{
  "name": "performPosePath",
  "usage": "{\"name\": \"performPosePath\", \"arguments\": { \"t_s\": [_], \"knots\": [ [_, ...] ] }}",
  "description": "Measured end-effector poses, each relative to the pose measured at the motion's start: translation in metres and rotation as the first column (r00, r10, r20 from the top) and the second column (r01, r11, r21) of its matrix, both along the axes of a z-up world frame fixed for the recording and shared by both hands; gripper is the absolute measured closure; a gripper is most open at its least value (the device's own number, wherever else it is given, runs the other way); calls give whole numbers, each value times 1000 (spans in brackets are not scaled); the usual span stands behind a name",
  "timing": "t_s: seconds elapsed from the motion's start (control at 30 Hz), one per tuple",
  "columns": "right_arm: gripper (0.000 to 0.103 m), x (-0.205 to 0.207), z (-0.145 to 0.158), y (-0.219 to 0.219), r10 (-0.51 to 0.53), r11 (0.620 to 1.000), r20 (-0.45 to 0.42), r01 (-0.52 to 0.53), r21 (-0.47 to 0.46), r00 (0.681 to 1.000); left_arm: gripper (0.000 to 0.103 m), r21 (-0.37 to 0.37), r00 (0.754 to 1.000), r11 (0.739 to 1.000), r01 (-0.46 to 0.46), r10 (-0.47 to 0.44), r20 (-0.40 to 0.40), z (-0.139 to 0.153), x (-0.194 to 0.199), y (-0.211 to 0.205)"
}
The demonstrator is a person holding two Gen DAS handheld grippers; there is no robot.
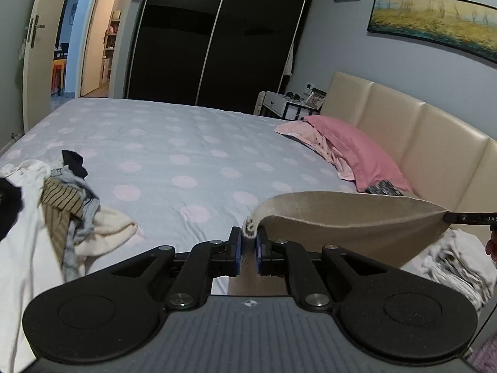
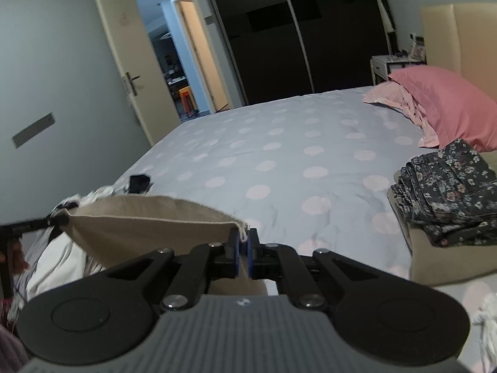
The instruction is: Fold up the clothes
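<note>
Left wrist view: my left gripper (image 1: 248,242) is pinched on one bunched corner of a beige woven cloth garment (image 1: 341,217), which sags in a shallow curve to the opposite corner, where the dark tip of my right gripper (image 1: 466,218) grips it. Right wrist view: my right gripper (image 2: 244,245) is pressed together on its own corner of the beige garment (image 2: 149,220), and the left gripper (image 2: 28,226) shows at the far end of the same edge. The garment hangs in the air between my two hands, above the near side of the grey bedspread with pale pink dots (image 1: 186,143). Unfolded clothes lie in a mixed heap (image 1: 62,205) to my left; a folded dark floral garment (image 2: 447,199) sits to my right. I judge this step as lifting and spreading the piece before the first fold. Next, I would need an even pull on both corners, then to lower it flat onto bare bedspread.
</note>
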State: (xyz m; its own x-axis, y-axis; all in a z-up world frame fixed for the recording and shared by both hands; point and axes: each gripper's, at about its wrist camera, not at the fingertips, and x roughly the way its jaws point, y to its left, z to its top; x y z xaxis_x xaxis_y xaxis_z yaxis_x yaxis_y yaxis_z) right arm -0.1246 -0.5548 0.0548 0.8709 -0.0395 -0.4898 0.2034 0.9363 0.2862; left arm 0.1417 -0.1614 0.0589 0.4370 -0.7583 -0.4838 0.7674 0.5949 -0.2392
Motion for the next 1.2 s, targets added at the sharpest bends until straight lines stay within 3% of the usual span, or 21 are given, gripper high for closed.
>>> {"name": "performPosePath", "arguments": {
  "t_s": [0.27,0.4,0.57,0.73,0.83,1.0,1.2],
  "knots": [
    [99,-70,1,30,47,999,-27,-47,-11,999,99,28,999,999,31,-31,-8,6,-42,51],
    [99,-92,-14,36,48,999,-69,-46,28,996,101,122,997,990,72,-69,-30,-15,-56,64],
    [94,-88,-53,50,85,995,-205,-73,65,975,101,250,992,960,126,-120,-39,-50,-70,56],
    [90,-75,-88,67,123,991,-303,-102,83,945,95,312,988,937,157,-150,-47,-71,-81,47],
    [77,-66,-103,69,123,990,-333,-94,102,935,85,323,989,935,147,-129,-76,-81,-76,44],
    [72,-46,-124,54,61,993,-396,-15,117,916,84,340,989,937,78,-29,-148,-106,-49,39],
    [66,-23,-152,22,-20,967,-450,132,219,893,82,292,951,956,-1,92,-297,-128,-11,39]
  ]
}}
